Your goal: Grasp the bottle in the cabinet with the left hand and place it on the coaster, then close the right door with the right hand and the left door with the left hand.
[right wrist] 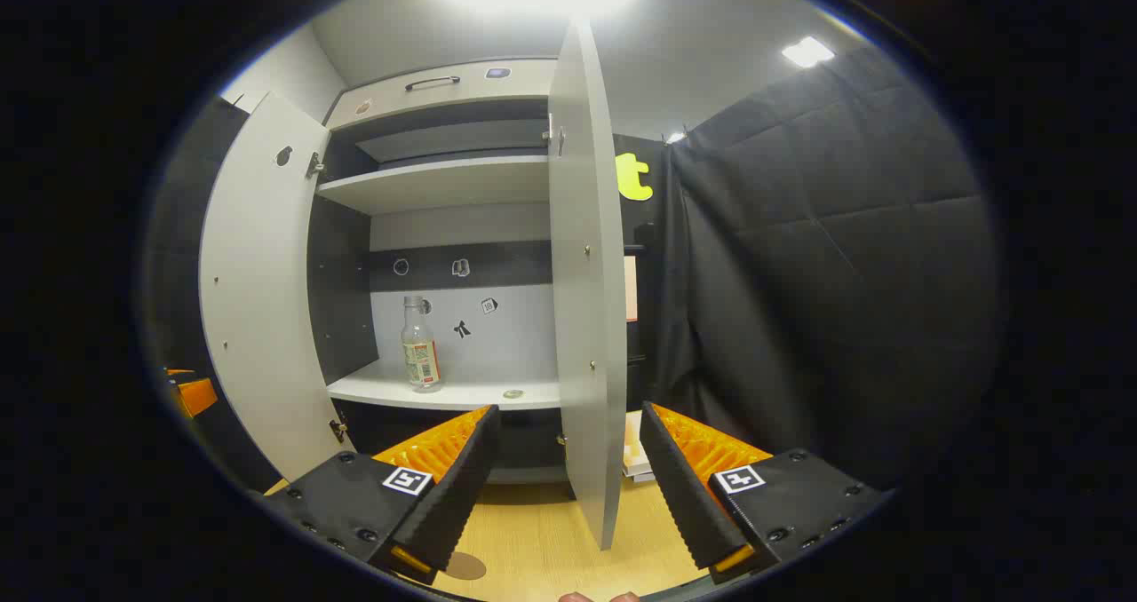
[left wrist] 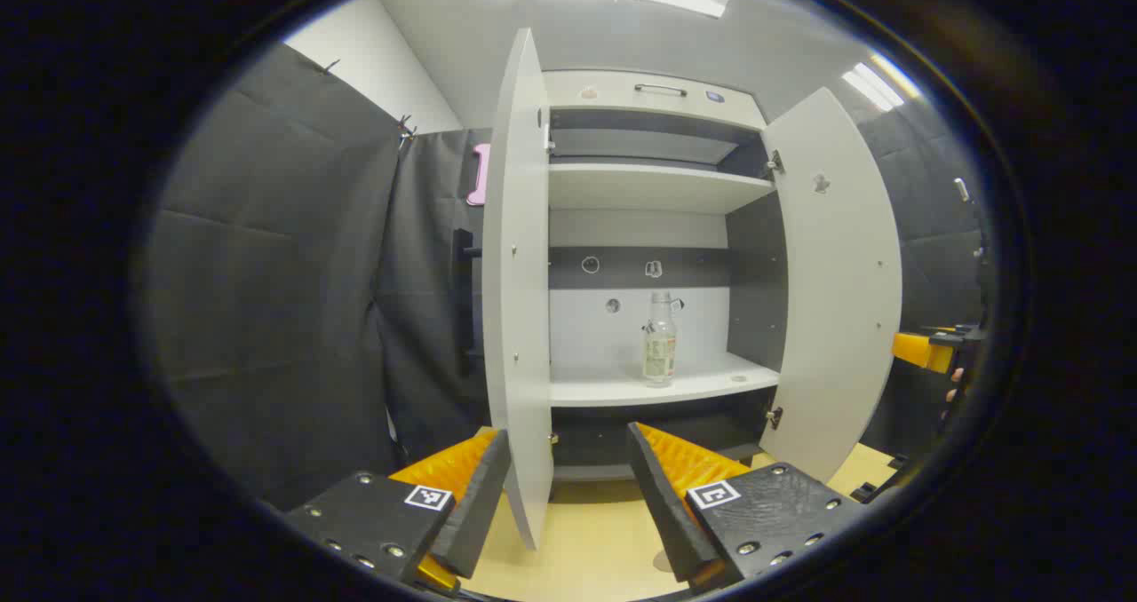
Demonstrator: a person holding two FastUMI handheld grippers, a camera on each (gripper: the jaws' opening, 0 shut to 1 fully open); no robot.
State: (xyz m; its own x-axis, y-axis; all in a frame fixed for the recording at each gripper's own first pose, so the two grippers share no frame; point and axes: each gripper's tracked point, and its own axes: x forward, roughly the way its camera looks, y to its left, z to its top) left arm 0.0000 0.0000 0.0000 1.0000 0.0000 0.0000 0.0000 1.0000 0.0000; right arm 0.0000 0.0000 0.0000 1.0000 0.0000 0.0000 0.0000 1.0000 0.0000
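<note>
We see the clear plastic bottle (left wrist: pixel 658 346) upright on the white cabinet's lower shelf (left wrist: pixel 662 387), both white doors (left wrist: pixel 520 282) swung wide. Our left gripper (left wrist: pixel 568 495) and right gripper (right wrist: pixel 568 487) hang before it, fingers spread, gripping nothing.

Each gripper carries two wedge-shaped fingers with ribbed inner faces. The left gripper (left wrist: pixel 568 487) has matte blocks at five and seven o'clock, studded with screws, each bearing a square black-and-white marker; the right gripper (right wrist: pixel 564 487) likewise.
</note>
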